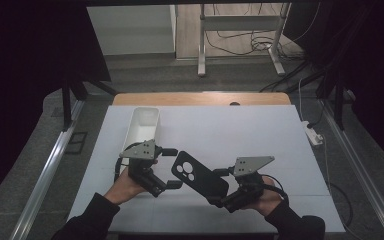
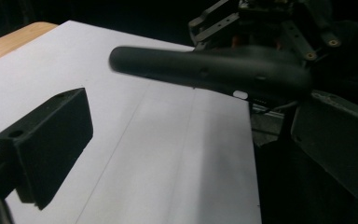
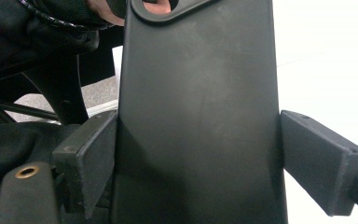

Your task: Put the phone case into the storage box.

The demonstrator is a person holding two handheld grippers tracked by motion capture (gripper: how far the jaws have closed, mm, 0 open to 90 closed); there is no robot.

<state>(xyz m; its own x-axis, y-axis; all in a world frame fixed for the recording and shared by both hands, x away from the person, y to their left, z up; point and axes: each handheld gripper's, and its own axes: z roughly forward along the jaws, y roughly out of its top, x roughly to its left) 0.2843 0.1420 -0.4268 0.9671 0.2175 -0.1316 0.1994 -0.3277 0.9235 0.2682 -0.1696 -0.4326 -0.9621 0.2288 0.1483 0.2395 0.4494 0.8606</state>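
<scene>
White-covered worktop (image 1: 260,150), a white oblong plastic tray (image 1: 142,126) at ten o'clock. Mid-worktop, the right claw (image 1: 219,187) clamps a matte black phone case (image 1: 200,176) aloft (lower end only); left claw (image 1: 172,167) gapes beside it. A twist could drop it.

Pretty dim overall, the high view goes almost black along both side edges and only the white table sheet (image 1: 260,145) catches decent light. In the left gripper view the black phone case (image 2: 209,70) is smeared and soft at its near end, with murky dark on the right. The right gripper view blows out to white glare top right, and the case is soft up close.
</scene>
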